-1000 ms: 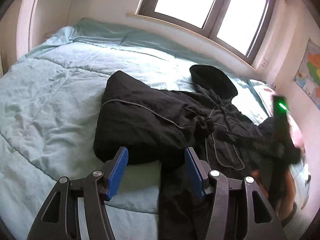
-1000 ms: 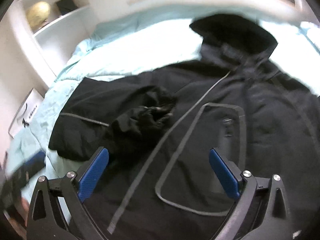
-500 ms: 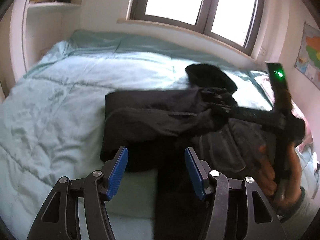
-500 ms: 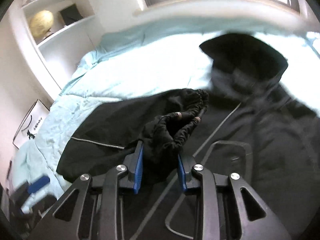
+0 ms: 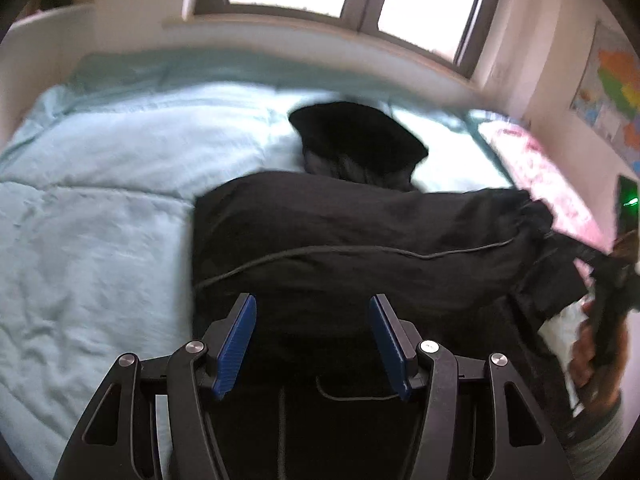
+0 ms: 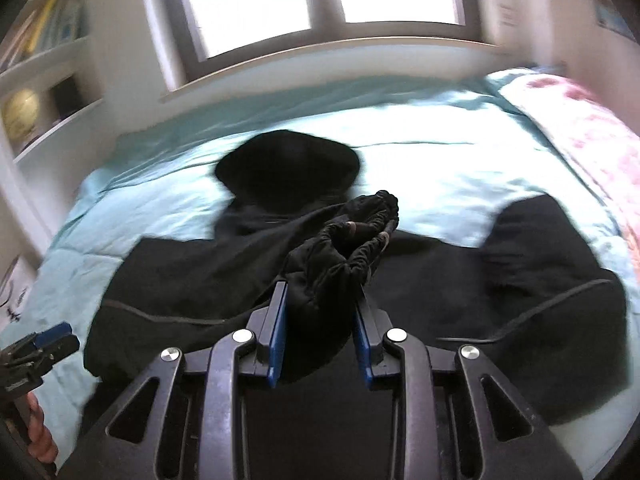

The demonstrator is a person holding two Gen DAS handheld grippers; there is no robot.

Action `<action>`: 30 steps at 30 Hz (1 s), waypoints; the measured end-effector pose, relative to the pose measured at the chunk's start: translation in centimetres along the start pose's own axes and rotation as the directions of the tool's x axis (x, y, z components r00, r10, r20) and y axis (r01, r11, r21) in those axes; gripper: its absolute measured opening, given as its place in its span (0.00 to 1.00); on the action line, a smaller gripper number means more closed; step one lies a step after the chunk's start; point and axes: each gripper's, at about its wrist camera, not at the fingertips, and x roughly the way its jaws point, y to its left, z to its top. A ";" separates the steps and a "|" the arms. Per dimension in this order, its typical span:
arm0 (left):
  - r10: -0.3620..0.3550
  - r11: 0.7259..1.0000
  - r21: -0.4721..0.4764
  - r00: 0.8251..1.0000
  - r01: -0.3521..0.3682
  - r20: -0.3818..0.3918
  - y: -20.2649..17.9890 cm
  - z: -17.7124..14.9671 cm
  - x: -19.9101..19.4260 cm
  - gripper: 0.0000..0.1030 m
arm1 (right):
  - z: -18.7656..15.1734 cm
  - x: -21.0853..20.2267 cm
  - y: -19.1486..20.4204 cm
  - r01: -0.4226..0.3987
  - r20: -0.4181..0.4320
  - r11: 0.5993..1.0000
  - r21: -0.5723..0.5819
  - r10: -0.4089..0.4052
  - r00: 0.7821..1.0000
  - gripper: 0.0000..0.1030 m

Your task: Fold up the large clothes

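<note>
A large black hooded jacket lies spread on the light blue bed, its hood toward the window. My left gripper is open and empty, hovering over the jacket's near part. My right gripper is shut on the bunched sleeve cuff and holds the sleeve stretched across the jacket's body. In the left wrist view the right gripper shows at the right edge, pulling the sleeve rightward. The hood also shows in the right wrist view.
The light blue duvet covers the bed. A pink floral pillow lies at the right side. A window sill runs behind the bed, white shelves with a globe stand at left, and a map hangs on the right wall.
My right gripper closed on the sleeve cuff and has pulled the sleeve across the jacket to the right. My left gripper stayed open and moved over the jacket.
</note>
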 end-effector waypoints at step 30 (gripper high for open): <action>0.105 0.984 0.162 0.980 -0.077 -0.170 -5.1 -2.6 12.6 0.62 | -7.6 10.6 -2.4 0.146 -0.201 0.982 -0.120 -0.168 0.965 0.83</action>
